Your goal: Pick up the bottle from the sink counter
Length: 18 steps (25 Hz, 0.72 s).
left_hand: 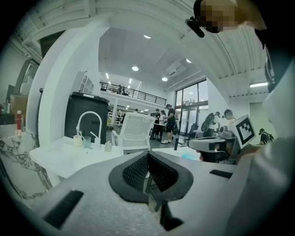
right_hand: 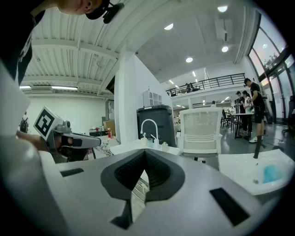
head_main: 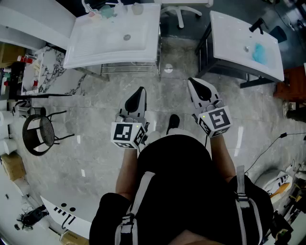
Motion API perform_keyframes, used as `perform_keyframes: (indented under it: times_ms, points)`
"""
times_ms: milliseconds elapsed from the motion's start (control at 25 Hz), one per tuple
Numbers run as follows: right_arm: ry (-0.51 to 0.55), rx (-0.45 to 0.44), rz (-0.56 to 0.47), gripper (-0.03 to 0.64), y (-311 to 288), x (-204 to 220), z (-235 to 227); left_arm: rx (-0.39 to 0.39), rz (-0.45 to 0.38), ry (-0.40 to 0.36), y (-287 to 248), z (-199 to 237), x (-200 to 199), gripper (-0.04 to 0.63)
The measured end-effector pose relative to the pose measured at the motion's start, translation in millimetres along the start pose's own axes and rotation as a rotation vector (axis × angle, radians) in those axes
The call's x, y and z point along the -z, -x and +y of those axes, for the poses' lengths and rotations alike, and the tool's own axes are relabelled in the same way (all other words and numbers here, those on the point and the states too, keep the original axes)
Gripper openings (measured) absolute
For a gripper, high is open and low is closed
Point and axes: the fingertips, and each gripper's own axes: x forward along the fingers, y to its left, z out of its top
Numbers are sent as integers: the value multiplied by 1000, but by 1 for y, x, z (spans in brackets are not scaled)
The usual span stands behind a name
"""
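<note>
A white sink tabletop [head_main: 95,43] stands on the marble floor [head_main: 95,110]. Along its far edge stand small bottles [head_main: 137,8] and a cup [head_main: 108,11].

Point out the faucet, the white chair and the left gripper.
faucet [left_hand: 89,113]: left gripper view, top of its arch.
white chair [right_hand: 200,131]: right gripper view, middle of the backrest.
left gripper [head_main: 140,92]: head view, tips of its shut jaws.

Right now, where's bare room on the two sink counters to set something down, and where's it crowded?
Left counter: bare from the drain to the near edge; crowded along the far rim, by faucet, cup and bottle. Right counter: bare except black faucet and blue patch.
</note>
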Motion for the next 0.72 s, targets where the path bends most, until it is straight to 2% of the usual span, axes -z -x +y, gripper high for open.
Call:
perform_keyframes:
  times_ms: [360, 720]
  points:
    - [28, -4, -7, 3, 10, -3, -7, -11, -13, 8, -13, -12, -4, 18]
    - [7, -16, -23, 3, 23, 1, -17, -12, 20, 3, -15, -24, 4, 18]
